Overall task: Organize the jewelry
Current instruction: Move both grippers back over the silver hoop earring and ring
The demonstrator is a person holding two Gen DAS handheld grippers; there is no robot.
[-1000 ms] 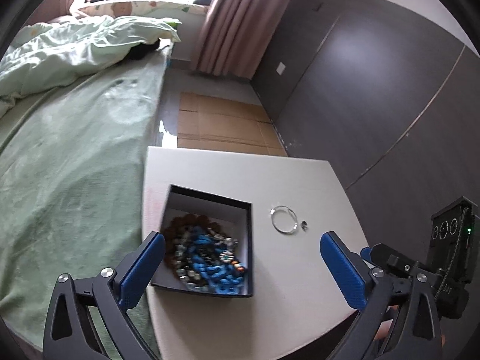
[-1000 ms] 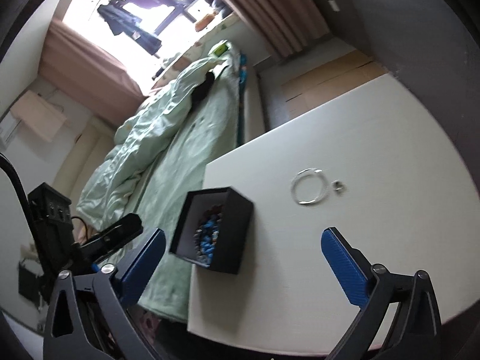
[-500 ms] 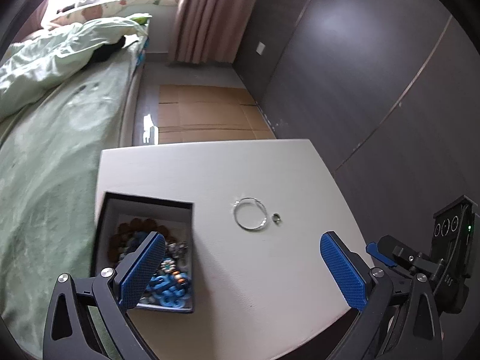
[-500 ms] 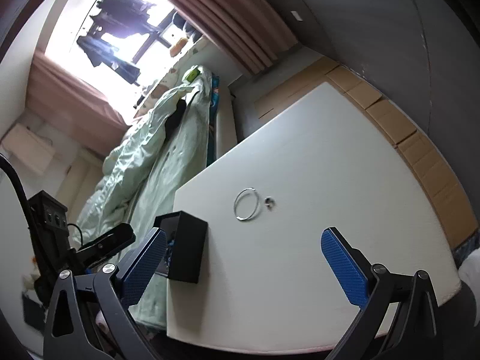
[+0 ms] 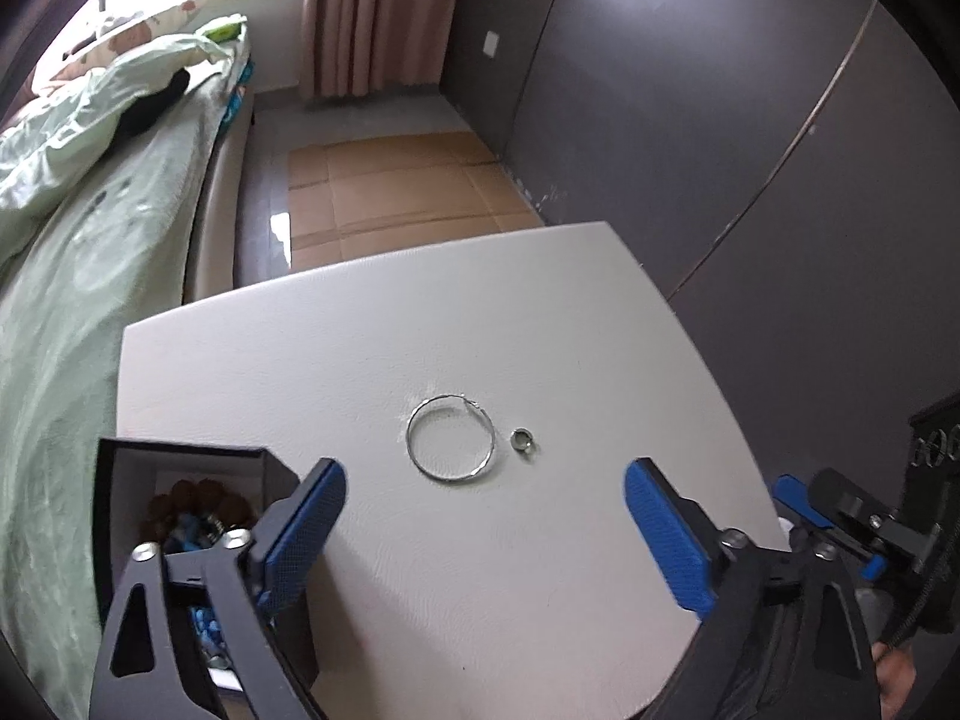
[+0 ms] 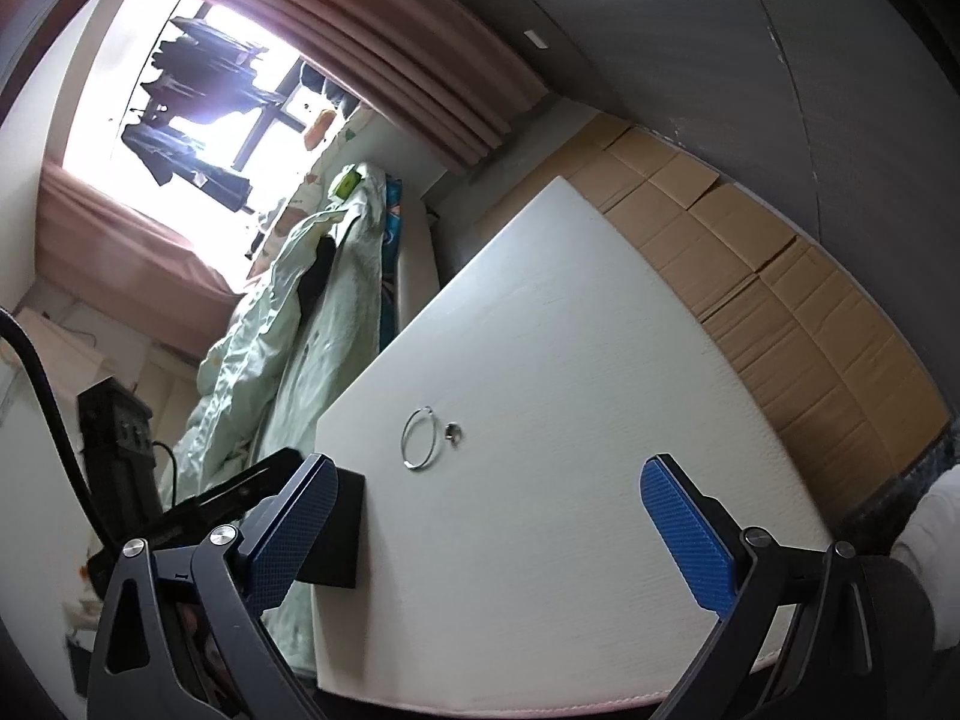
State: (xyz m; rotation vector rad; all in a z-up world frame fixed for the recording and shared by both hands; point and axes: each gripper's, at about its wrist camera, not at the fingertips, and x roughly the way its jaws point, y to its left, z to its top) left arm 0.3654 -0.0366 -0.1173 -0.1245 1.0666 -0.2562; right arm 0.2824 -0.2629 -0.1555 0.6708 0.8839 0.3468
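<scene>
Left hand-held gripper point(image 5: 483, 531), jaws just narrowing on nothing, hangs over white table point(image 5: 360, 360); silver hoop point(image 5: 450, 439) beside small ring point(image 5: 521, 439).

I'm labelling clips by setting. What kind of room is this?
Most likely a bedroom: a bed with a rumpled green duvet lies beside the white table, and pink curtains frame a bright window.

Black angular left gripper point(image 5: 483, 531), right gripper point(image 6: 498, 531), blue textured jaws, silver screws, black cable point(image 6: 42, 384)
</scene>
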